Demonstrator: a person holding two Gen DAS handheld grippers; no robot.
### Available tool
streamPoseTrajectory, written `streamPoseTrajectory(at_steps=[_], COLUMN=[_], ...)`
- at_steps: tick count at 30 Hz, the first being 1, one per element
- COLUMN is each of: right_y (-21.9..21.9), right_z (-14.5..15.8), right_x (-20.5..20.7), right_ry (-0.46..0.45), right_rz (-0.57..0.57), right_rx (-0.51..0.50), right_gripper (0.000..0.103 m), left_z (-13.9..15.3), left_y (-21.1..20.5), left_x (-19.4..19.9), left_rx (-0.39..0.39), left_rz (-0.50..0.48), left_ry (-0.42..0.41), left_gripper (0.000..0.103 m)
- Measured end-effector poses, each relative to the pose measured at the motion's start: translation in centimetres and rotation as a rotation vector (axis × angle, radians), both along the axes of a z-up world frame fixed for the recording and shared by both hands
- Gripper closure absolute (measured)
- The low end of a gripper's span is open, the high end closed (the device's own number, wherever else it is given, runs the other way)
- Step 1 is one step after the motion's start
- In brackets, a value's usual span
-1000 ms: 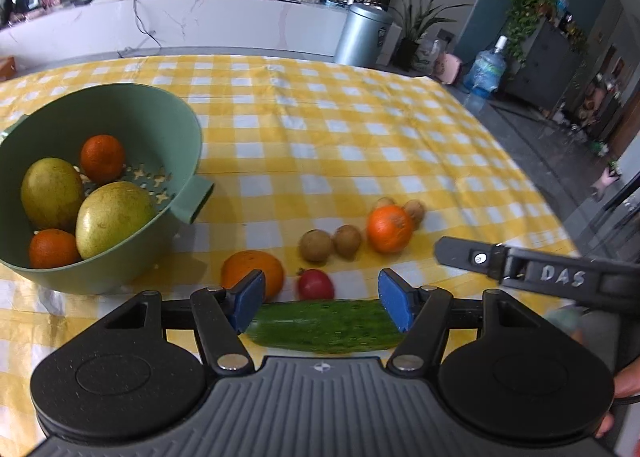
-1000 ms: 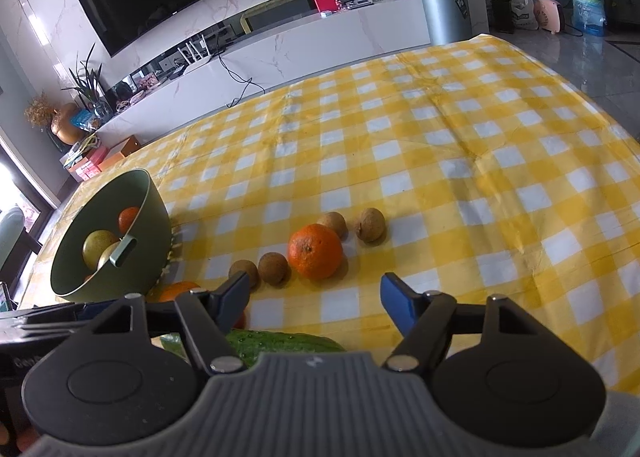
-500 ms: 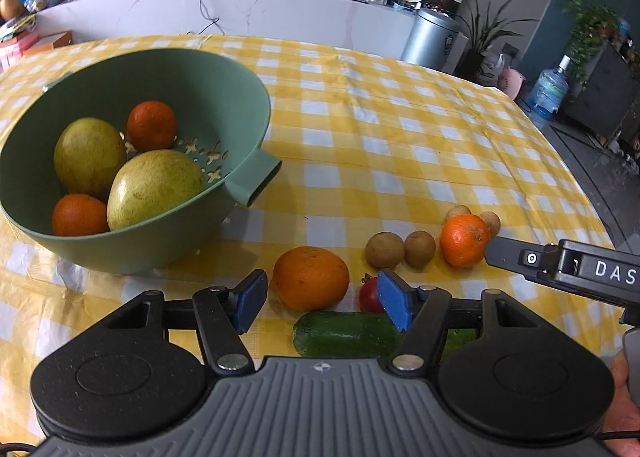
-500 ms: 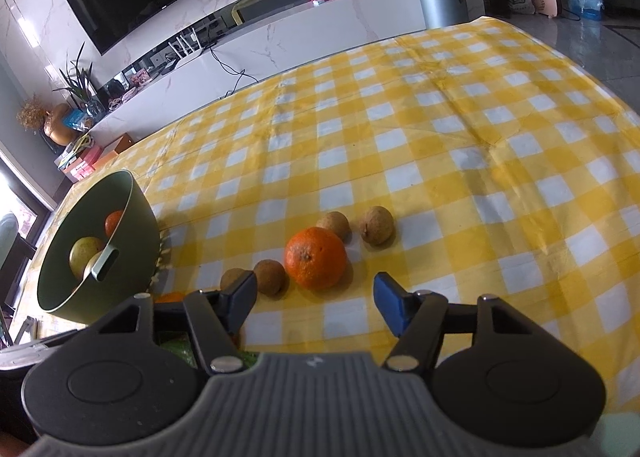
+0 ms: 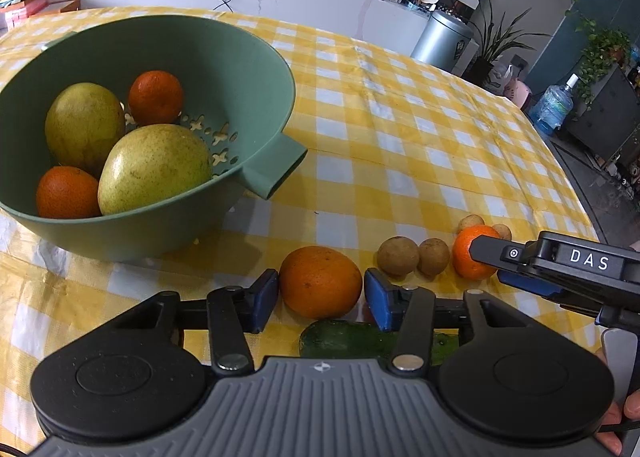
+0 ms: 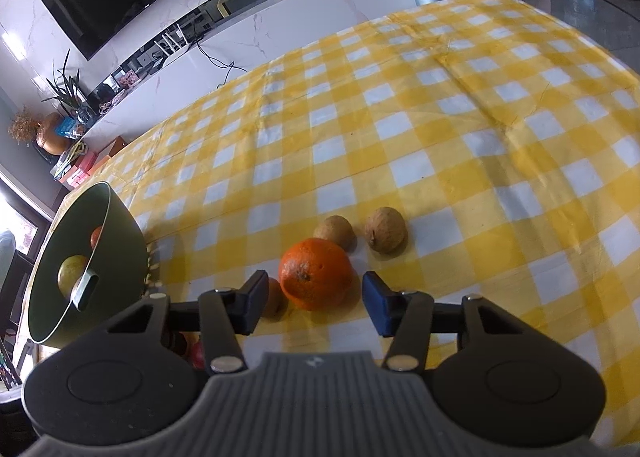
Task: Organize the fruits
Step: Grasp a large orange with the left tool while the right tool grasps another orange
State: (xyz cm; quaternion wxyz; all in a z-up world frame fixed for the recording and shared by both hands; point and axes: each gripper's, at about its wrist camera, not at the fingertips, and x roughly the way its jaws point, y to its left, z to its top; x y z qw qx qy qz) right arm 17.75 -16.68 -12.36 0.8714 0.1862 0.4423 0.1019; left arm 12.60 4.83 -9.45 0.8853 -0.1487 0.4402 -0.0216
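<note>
A green colander bowl (image 5: pixel 256 69) on the yellow checked cloth holds two green mangoes and two small oranges. It also shows at the left of the right wrist view (image 6: pixel 120 225). My left gripper (image 5: pixel 320 299) is open, its blue pads on either side of a large orange (image 5: pixel 320 281) on the cloth. A cucumber (image 5: pixel 344 339) lies just below it. My right gripper (image 6: pixel 314 299) is open, its pads flanking a smaller orange (image 6: pixel 316 275), also seen in the left wrist view (image 5: pixel 468 253). Several small brown fruits (image 5: pixel 412 255) lie around it.
Two brown fruits (image 6: pixel 360 235) sit just beyond the smaller orange. A red fruit (image 6: pixel 196 353) is mostly hidden under the right gripper's body. The right gripper's finger (image 5: pixel 560 261) crosses the right side of the left wrist view. The cloth stretches far behind.
Both grippers moved forward and lower. The left one shifted left, from over the cucumber to around the large orange. The right one closed in around the smaller orange.
</note>
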Motion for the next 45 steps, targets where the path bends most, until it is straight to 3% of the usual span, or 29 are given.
streamPoseTrajectory(at_steps=[6,18,29,45], right_y=[0.3,0.5,0.3,0.4], right_z=[-0.6,-0.4,0.9,4.1], right_x=[0.7,0.5,-1.3,-5.4], right_ry=[0.031,0.025,-0.041,-0.187], right_rz=[0.006,0.009,0.007,0.057], right_rx=[0.006,-0.025,-0.045,0.002], right_gripper=[0.062,0.065,0.066,0.066], left_z=[-0.1,0.2,2.5,7.4], left_y=[0.0,-0.3,-1.2,-0.8], left_x=[0.2,-0.1,-1.4,-3.6], left_rx=[-0.011,0.014,0.048,-0.041], left_rz=[-0.008,-0.03,-0.063,-0.083], left_ry=[0.002,-0.015,-0.083,-0.174], left_gripper=[0.051,0.052,0.052,0.052])
